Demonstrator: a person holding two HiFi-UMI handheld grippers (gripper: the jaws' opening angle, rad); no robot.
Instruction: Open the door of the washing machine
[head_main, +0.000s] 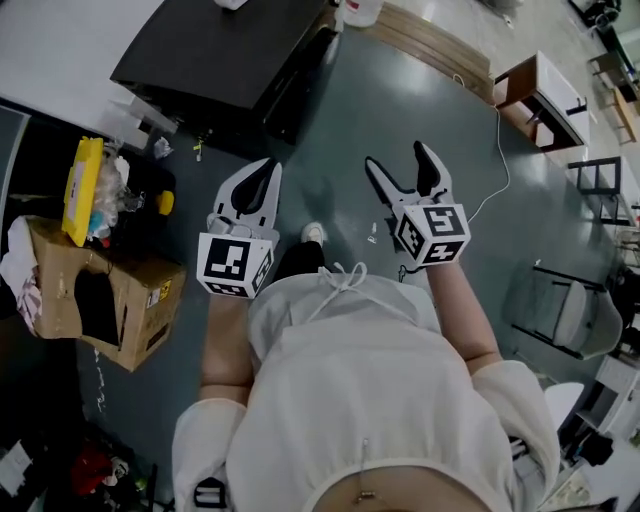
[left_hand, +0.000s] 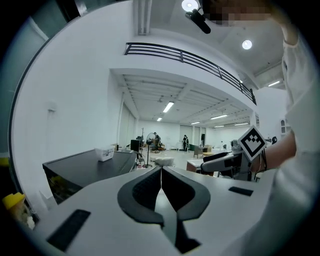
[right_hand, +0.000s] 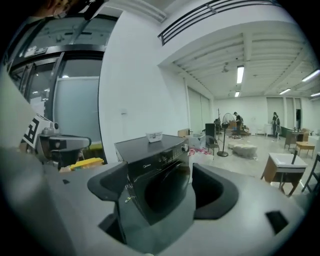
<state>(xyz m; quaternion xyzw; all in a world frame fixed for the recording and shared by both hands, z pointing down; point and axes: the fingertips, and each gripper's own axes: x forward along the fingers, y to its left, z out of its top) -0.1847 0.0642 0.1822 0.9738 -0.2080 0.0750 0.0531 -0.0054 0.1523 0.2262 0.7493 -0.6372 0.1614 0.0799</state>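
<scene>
The washing machine (right_hand: 150, 165), a dark front-loader, is seen against the white wall, ahead of the person and to the left; in the head view its flat black top (head_main: 215, 50) is found at the upper edge. Its round door (right_hand: 167, 189) is shown lying flush with the front, not yet opened. A small white box (right_hand: 154, 136) is set on the machine's top.

The right gripper (right_hand: 159, 169) is held with its jaws spread wide and nothing grasped; the machine is framed in the gap between them but is well apart from the pads. The left gripper (left_hand: 161, 168) is clenched, its two pads pressed together on nothing. Both grippers (head_main: 398, 158) (head_main: 262, 172) are held side by side above the grey floor (head_main: 480, 260).

Left of the person, a cardboard box (head_main: 120, 295) is seen, with a yellow object (head_main: 82, 188) beside it. A white cable (head_main: 497, 170) is trailed across the floor.
</scene>
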